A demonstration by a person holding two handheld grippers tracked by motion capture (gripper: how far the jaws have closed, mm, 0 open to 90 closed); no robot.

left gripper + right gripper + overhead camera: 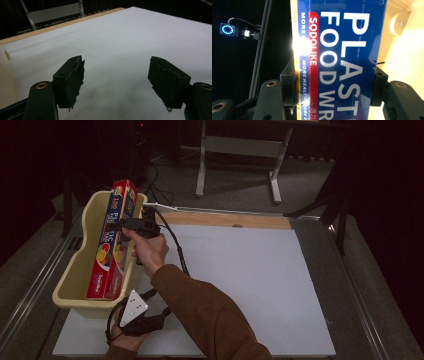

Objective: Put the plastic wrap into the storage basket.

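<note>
I see the plastic food wrap box [112,240] at the left of the high view, a long red and blue carton leaning lengthwise in the cream plastic tub [75,270], its far end poking up over the tub's far rim. In the right gripper view the box [342,57] runs up the middle of the frame, its blue face with white lettering turned to the camera, and the tub's pale inner wall [402,50] shows at the right edge.

My right gripper [131,225] sits in the upper left of the high view, just right of the box's upper half, clamped on it: in its own view the two black jaws press against the carton's long edges, one on each side. The right hand [148,251] grips the tool from below, a brown sleeve trailing to the bottom of the frame.

My left gripper [137,317] rests at the lower left of the high view, just in front of the tub's near wall, over the white table sheet [250,280]. In its own view the jaws stand wide apart with nothing between them, bare sheet [120,45] beneath.
</note>
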